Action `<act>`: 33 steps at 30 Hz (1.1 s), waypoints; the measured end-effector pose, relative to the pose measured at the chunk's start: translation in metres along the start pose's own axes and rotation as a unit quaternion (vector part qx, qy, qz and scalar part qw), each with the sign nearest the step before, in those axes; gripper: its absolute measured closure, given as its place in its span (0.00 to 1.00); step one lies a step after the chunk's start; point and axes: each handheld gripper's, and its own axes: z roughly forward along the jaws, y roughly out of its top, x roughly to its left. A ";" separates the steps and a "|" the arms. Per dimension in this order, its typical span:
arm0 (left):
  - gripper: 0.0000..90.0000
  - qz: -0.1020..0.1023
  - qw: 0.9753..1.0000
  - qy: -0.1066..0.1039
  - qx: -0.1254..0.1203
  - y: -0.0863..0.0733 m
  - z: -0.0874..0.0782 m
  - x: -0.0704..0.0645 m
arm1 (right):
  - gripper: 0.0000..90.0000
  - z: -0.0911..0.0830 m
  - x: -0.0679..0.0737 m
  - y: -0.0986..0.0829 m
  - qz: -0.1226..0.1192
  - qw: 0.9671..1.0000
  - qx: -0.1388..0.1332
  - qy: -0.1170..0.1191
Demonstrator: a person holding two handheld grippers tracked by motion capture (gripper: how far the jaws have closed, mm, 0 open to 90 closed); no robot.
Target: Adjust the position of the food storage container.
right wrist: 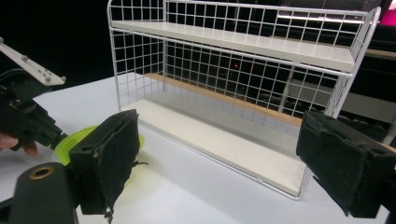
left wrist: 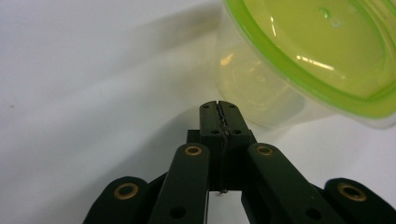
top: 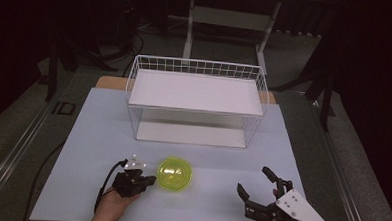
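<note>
A round clear container with a yellow-green lid (top: pixel 175 173) stands on the white table near its front edge. My left gripper (top: pixel 150 180) is shut with nothing in it, and its tips are just left of the container. In the left gripper view the shut tips (left wrist: pixel 219 107) stop right beside the container's clear wall (left wrist: pixel 252 84), under the lid's rim. My right gripper (top: pixel 253 180) stands open at the front right, well apart from the container. In the right gripper view the open gripper (right wrist: pixel 229 163) faces the rack, and the container (right wrist: pixel 70 142) peeks out behind the left pad (right wrist: pixel 112 158).
A white wire rack (top: pixel 198 65) with two white shelves stands at the middle back of the table (top: pixel 93 131); its lower shelf (right wrist: pixel 224 140) is bare. The other gripper (right wrist: pixel 23 116) and a fingertip are at the far left of the right gripper view. Dark floor and stands surround the table.
</note>
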 end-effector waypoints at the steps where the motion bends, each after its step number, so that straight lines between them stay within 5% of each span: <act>1: 1.00 0.005 1.000 -0.001 0.003 0.002 0.002 -0.002 | 0.14 0.000 -0.001 0.000 0.002 1.000 0.000 0.000; 5: 1.00 0.002 1.000 -0.013 0.007 0.005 0.010 -0.009 | 0.14 -0.001 -0.002 0.000 0.005 1.000 -0.001 0.000; 13: 1.00 0.032 0.997 -0.062 0.020 0.012 0.028 -0.042 | 0.14 -0.003 -0.006 -0.002 0.007 1.000 0.004 -0.002; 16: 1.00 0.039 0.998 -0.048 0.030 0.013 0.033 -0.050 | 0.14 -0.004 -0.006 -0.003 0.006 1.000 0.005 -0.002; 18: 1.00 0.028 0.999 -0.019 0.023 0.013 0.031 -0.044 | 0.14 -0.005 -0.006 -0.003 0.003 1.000 0.006 -0.004; 22: 1.00 0.014 1.000 -0.003 0.012 0.019 0.031 -0.028 | 0.14 -0.007 -0.007 -0.005 0.003 1.000 0.009 -0.005; 25: 1.00 0.031 1.000 0.000 -0.005 0.029 0.035 -0.019 | 0.14 -0.008 -0.010 -0.005 0.009 1.000 0.009 -0.005; 29: 1.00 0.040 0.999 -0.006 -0.014 0.043 0.043 -0.008 | 0.14 -0.008 -0.011 -0.005 0.010 1.000 0.009 -0.005; 33: 1.00 0.022 0.999 -0.043 -0.016 0.050 0.051 -0.002 | 0.14 -0.006 -0.010 -0.007 0.011 1.000 0.011 -0.003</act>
